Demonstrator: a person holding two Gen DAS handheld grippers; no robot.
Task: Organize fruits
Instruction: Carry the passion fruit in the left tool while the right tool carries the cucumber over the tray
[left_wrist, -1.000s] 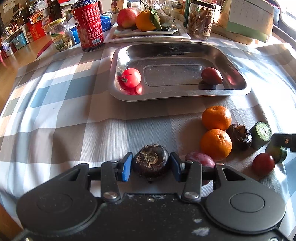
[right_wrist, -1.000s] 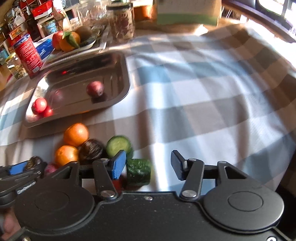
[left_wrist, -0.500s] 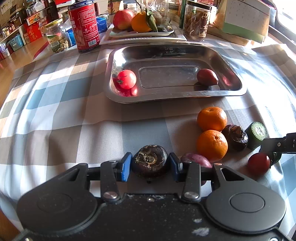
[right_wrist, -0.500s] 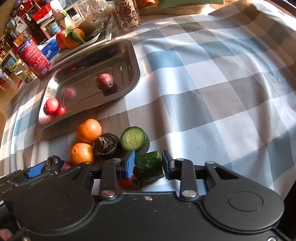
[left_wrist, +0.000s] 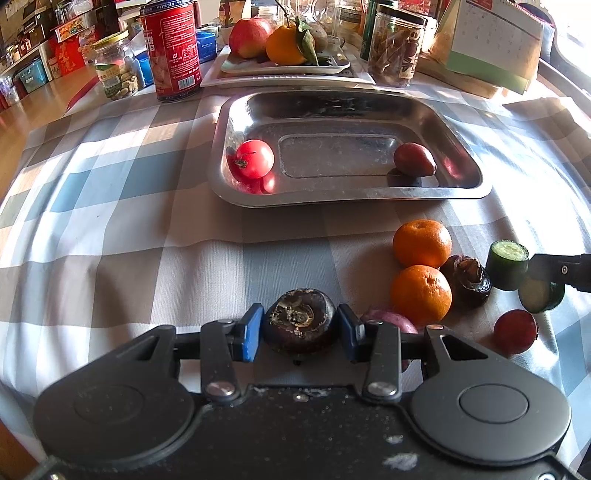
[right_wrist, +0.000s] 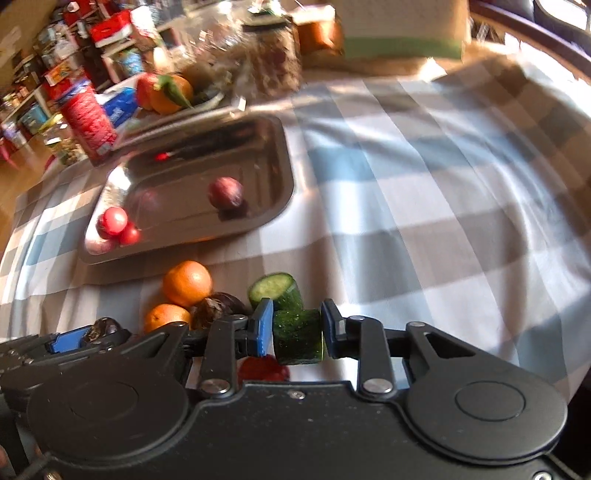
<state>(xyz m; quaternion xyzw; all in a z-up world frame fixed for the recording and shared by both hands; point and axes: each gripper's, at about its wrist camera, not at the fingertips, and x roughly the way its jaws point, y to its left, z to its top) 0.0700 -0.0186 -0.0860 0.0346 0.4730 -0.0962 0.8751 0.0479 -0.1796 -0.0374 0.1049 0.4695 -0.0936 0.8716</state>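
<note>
Left gripper (left_wrist: 301, 334) is clamped on a dark mangosteen (left_wrist: 301, 319) just above the table; right gripper (right_wrist: 297, 330) fingers squeeze a cucumber chunk (right_wrist: 297, 336) near the oranges (right_wrist: 187, 282).

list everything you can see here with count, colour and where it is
metal tray: 1, silver, middle of the cloth
tomato: 1, red, left end of the tray
plum: 1, dark red, right end of the tray
oranges: 2, orange, on the cloth in front of the tray
dark fruit: 1, brown-black, right of the oranges
cucumber pieces: 2, green, one standing on the cloth, one held
red fruit: 1, dark red, near right edge
purple fruit: 1, half hidden beside the left claw
tin: 1, red, behind the tray
fruit plate: 1, white, at the back
left claw: shut on a dark round fruit
right claw: shut on a cucumber piece
</note>
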